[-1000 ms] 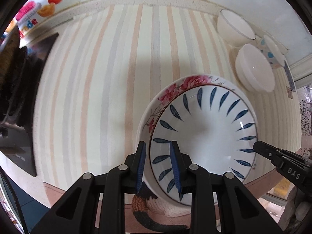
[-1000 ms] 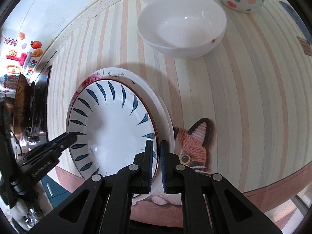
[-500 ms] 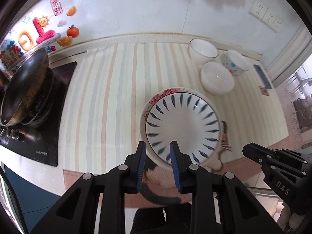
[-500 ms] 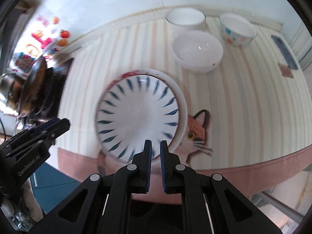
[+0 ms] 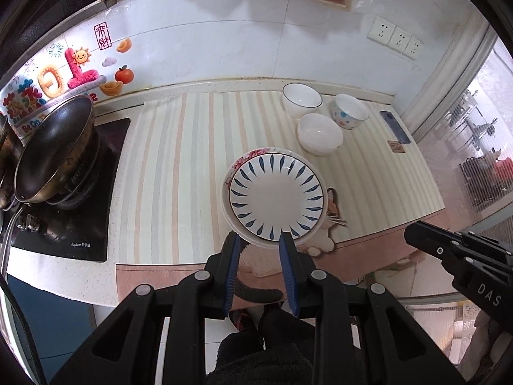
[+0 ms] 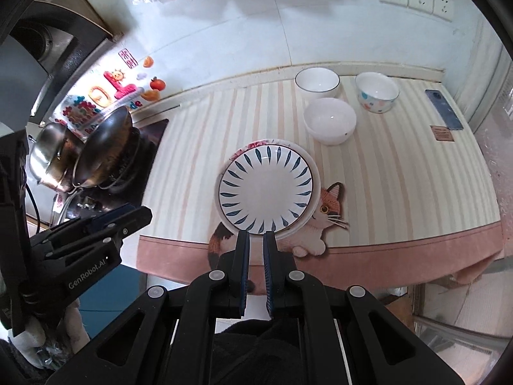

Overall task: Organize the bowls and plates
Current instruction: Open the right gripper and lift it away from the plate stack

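Observation:
A white plate with blue leaf marks lies stacked on a larger floral-rimmed plate, near the front of the striped mat. At the back right stand three bowls: a white one with a dark rim, a plain white one and a dotted one. My left gripper hovers high above the front edge of the plates, shut to a narrow gap and holding nothing. My right gripper hangs beside it, shut and empty.
A dark wok sits on a black hob at the left, with a steel pot behind it. A phone lies at the mat's far right. The counter's front edge runs just under both grippers.
Both grippers have risen and drawn back from the plates, so the whole counter now shows. The stacked plates and the bowls have stayed where they were.

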The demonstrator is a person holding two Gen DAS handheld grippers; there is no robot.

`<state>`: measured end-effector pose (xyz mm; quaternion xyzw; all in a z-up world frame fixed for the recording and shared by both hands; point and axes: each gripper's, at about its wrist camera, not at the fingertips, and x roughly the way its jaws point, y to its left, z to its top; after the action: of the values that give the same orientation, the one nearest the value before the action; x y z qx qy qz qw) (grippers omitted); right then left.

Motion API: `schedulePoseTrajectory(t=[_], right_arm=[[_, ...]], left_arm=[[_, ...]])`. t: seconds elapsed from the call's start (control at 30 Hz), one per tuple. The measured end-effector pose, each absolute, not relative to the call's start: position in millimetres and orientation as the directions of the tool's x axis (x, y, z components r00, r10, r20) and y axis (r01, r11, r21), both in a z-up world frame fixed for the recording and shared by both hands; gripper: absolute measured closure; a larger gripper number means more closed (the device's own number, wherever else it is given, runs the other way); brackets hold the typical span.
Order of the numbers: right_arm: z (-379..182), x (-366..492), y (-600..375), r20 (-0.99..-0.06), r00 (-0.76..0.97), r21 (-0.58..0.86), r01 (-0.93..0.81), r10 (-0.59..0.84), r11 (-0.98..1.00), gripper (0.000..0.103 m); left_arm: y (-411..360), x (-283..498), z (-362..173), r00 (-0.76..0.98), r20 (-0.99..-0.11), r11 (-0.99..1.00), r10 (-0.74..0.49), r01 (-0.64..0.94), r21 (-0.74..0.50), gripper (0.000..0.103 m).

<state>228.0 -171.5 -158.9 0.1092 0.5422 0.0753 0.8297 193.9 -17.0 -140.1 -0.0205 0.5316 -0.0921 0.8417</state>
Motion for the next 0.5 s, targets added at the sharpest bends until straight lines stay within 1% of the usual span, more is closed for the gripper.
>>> schedulePoseTrajectory(t=[0.1,0.13,0.17,0.23,0.27,0.3,0.37,0.5], right_arm=[[-150,219,-174,-0.875,0.413,0.28,0.007,0.252,0.96,0.093],[-149,217,-176,-0.872,0.417,0.288,0.011,0.258,0.957,0.093],[-147,216,-178,-0.871,0.419,0.29,0.013,0.258,0.957,0.093],[-147,217,-183,-0.87,0.423,0.292,0.025,0.254,0.956,0.092],[-147,218,-187,-0.867,0.426,0.301,0.031,0.26,0.953,0.085],[-149,222,-193,-0.866,0.425,0.31,0.039,0.264,0.95,0.072],[-155,231,-206,-0.867,0.42,0.32,0.062,0.267,0.945,0.059],[-174,263,-235,-0.873,0.403,0.337,0.093,0.274,0.937,0.059]], left_arm=[[-18,195,-137,0.427,-0.885,0.982,-0.183,0.121,-0.144,0.079],[-18,197,-137,0.431,-0.883,0.982,-0.185,0.117,-0.149,0.077],[-19,201,-138,0.431,-0.883,0.982,-0.185,0.114,-0.15,0.072],[-21,211,-144,0.428,-0.883,0.981,-0.193,0.101,-0.166,0.072],[-23,217,-147,0.421,-0.885,0.98,-0.199,0.096,-0.174,0.072],[-24,224,-151,0.411,-0.888,0.979,-0.204,0.087,-0.184,0.072],[-30,241,-160,0.404,-0.89,0.978,-0.209,0.066,-0.2,0.072],[-51,288,-184,0.365,-0.909,0.977,-0.203,0.017,-0.211,0.072]])
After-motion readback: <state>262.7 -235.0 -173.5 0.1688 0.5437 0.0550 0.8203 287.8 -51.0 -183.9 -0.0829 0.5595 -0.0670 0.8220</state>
